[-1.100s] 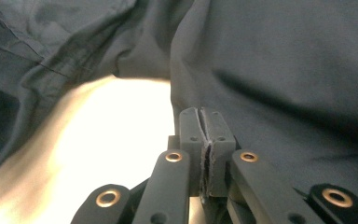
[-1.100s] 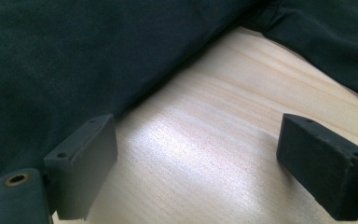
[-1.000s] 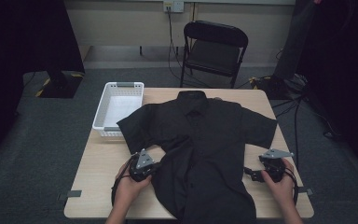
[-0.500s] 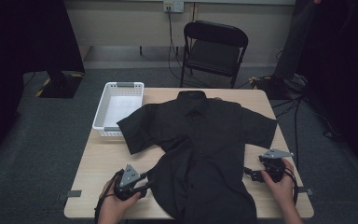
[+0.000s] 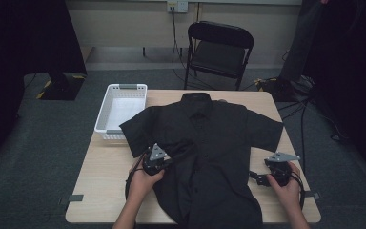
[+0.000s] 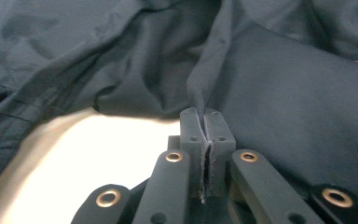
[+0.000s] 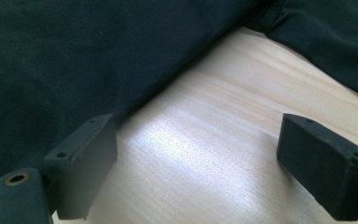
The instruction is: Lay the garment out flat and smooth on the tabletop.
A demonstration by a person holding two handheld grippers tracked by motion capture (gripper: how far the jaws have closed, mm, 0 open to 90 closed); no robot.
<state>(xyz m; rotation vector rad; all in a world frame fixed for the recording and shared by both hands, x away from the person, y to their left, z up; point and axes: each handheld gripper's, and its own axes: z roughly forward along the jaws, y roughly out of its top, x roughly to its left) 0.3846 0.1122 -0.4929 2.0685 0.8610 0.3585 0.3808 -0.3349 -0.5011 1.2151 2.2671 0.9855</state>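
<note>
Moved since half a second ago: left gripper (image 5: 164, 164), up from the near table edge and inward over the shirt, carrying the cloth's left side toward the middle; right gripper unchanged in place.

Item 1, near: left gripper, held in the person's left hand (image 5: 145, 179), jaws pressed together on a ridge of the black shirt (image 5: 209, 157); in the left gripper view a thin fold of fabric (image 6: 204, 100) runs up from between the pads.

Item 2, near: right gripper (image 5: 259, 177), in the right hand (image 5: 286, 186), jaws spread wide with bare wood between them; its left pad (image 7: 86, 163) lies just beside the shirt's right edge, the other pad (image 7: 324, 161) apart from it on the table (image 7: 223, 140).

Item 3, middle: black short-sleeved shirt, spread front-up over the table, collar at the far edge, left lower part bunched and folded inward.

Item 4, farther: white basket (image 5: 119, 112), at the table's far left corner, the shirt's left sleeve just beside it.

Item 5, far: black folding chair (image 5: 219, 52), beyond the table.
</note>
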